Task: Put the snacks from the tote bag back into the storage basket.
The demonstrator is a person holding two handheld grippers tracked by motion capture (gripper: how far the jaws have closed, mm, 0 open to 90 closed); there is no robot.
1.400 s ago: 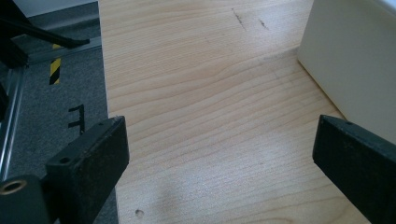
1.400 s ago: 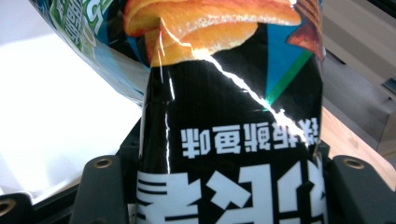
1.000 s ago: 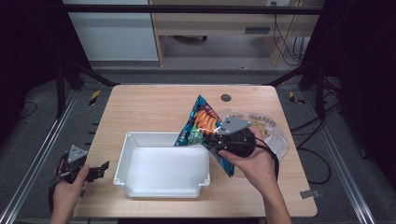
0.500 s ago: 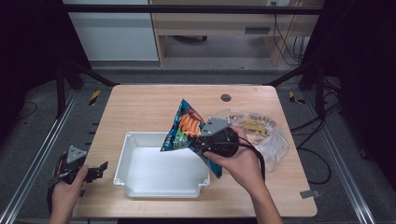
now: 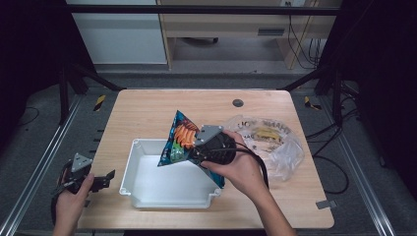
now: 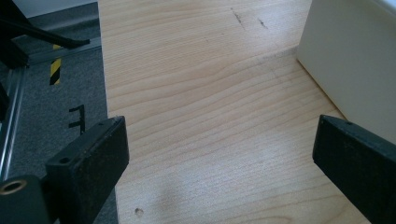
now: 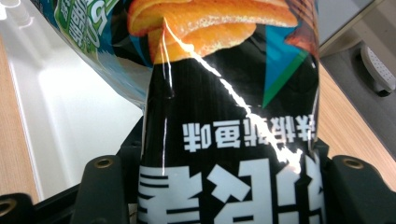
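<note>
Right gripper [image 5: 204,150]: jaws closed on a snack bag [image 5: 179,140], one black jaw on each side of the bag's dark lower panel in the right gripper view, where the printing on the snack bag [image 7: 224,112] reads upside down. In the high view the bag sits at centre frame, tilted, its blue and orange upper end leaning toward the upper left, held above the far right corner of a white plastic bin [image 5: 167,184]. The right hand [image 5: 238,169] wraps the gripper body from the lower right.

Left gripper [image 5: 91,183]: jaws spread wide with nothing between them, seen in the left gripper view over the bare wooden counter [image 6: 210,116]; the bin's white wall [image 6: 355,60] stands at the right of that frame. In the high view this gripper is at the lower left, at the counter's left edge, held by the left hand [image 5: 69,204].

A crumpled clear plastic bag [image 5: 268,140] lies on the counter [image 5: 147,110] right of centre, just beyond the right hand.
</note>
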